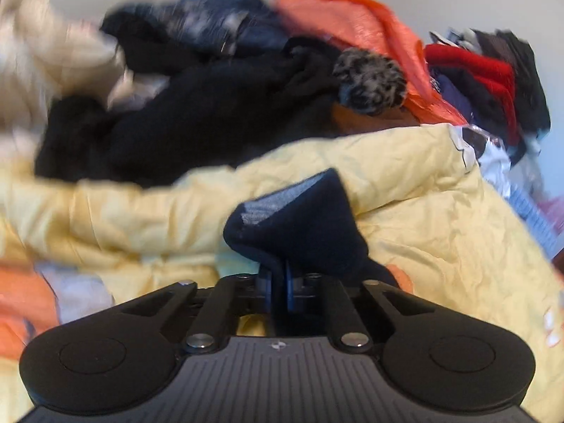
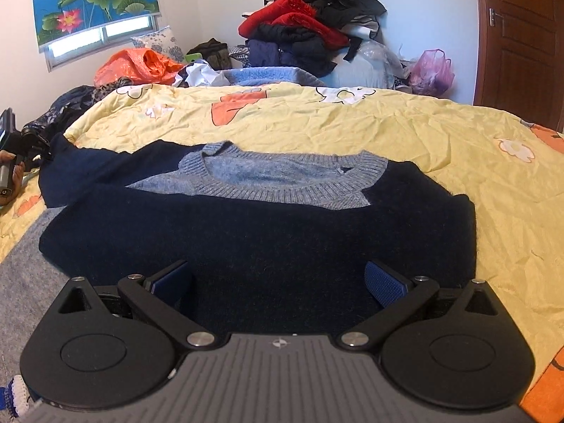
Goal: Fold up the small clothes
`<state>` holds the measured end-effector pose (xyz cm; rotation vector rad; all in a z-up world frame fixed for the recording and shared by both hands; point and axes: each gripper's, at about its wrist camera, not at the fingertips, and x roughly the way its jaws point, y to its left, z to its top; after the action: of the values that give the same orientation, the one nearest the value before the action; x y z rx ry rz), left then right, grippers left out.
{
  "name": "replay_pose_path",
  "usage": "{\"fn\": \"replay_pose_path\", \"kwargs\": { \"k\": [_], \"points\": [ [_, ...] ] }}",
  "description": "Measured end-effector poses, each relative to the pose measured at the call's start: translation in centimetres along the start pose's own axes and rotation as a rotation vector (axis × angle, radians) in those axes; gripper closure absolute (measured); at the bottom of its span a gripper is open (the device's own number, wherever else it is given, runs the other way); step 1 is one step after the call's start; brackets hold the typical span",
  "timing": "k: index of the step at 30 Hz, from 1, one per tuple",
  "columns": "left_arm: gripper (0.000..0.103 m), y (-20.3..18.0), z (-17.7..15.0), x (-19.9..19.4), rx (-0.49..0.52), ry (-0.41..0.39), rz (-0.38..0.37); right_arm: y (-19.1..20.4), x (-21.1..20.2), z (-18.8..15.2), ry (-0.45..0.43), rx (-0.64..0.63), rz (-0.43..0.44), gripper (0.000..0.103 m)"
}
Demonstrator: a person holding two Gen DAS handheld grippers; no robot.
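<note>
While the left tool is pinching a bit of the dark blue sweater, the right tool is hanging wide open over it. That sweater is lying on the yellow bed cover.

No readable text, label, brand, or number shows in either view. The only mark is a small round emblem, split into light and dark quarters, printed near the front edge of each gripper's ribbed grey body; it carries no letters. It shows in the left wrist view too. The blind at the far left window bears painted lotus flowers and leaves, with no writing. The yellow quilt has flower and orange patches, but no words. A dark device at the far left edge shows a lit screen, too small to read.
</note>
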<state>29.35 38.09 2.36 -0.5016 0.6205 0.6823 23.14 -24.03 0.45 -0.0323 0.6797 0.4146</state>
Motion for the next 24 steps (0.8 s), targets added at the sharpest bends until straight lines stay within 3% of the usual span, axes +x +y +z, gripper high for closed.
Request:
{"fn": "replay_pose_path", "kwargs": {
  "k": [3,6,9,12,14,16,18,19,21,24],
  "points": [
    [0.099,-1.2,0.3,-2.0,0.03,-0.064,0.028,-0.3,0.0,0.0,-0.006,0.017,0.01,0.0],
    [0.099,-3.6,0.2,-6.0,0.07,-0.153,-0.013,-0.4,-0.1,0.0,-0.01,0.029,0.017,0.0],
    [0.099,-8.4,-2.4,-12.2,0.168,-0.235,-0.152,-0.6,-0.2,0.0,-0.015,0.041,0.024,0.0],
    [0.099,-14.8,-8.6,-18.9,0.359,-0.272,-0.373,-0.9,-0.3,0.0,-0.023,0.061,0.035,0.0],
    [0.099,-18.9,-14.4,-22.6,0.506,-0.244,-0.521,-1.0,-0.3,0.0,-0.026,0.069,0.04,0.0],
    [0.098,-22.1,-20.3,-24.6,0.656,-0.117,-0.662,-1.1,-0.4,0.0,-0.028,0.075,0.043,0.0],
    [0.095,-24.1,-25.4,-25.6,0.792,-0.007,-0.753,-1.2,-0.4,0.0,-0.031,0.084,0.049,0.0],
    [0.095,-24.6,-27.4,-26.1,0.86,0.023,-0.764,-1.3,-0.5,0.0,-0.033,0.091,0.053,0.0],
    [0.094,-24.5,-29.5,-27.2,0.948,0.023,-0.699,-1.5,-0.6,-0.1,-0.037,0.103,0.061,0.001],
    [0.087,-21.2,-29.7,-28.5,0.921,-0.064,-0.69,-1.7,-0.7,-0.1,-0.042,0.115,0.07,0.0]
  ]
}}
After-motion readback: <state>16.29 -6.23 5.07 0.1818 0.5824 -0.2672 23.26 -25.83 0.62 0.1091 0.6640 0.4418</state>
